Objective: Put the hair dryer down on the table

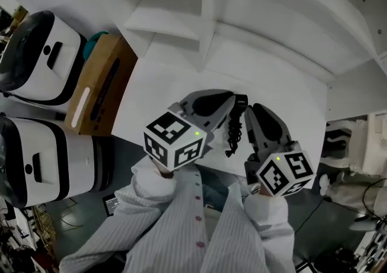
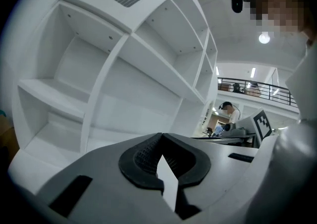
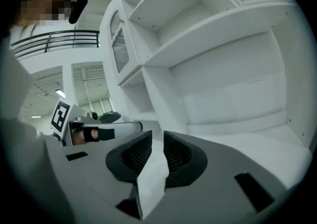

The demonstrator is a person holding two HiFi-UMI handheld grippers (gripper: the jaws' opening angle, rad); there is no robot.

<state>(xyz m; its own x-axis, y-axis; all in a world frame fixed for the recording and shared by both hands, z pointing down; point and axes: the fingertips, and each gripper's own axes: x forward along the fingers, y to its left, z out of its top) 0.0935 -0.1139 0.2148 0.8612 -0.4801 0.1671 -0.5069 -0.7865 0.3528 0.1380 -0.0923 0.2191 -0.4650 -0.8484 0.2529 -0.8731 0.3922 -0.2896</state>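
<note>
Two grippers over the white table, with no hair dryer clearly in view

The left gripper has its dark ribbed pads met at the tip, with nothing between them. The right gripper shows a narrow slit between its pads, and that slit is empty too. In the head view both grippers sit at about 5 o'clock on the table, tips leaning toward each other and toward the white shelf unit at 12 o'clock. A black curly cord hangs between them — I cannot tell whether it belongs to the hair dryer, and the dryer itself cannot be made out. A cardboard box lies at 9 o'clock, beside two white-and-black machines.
</note>
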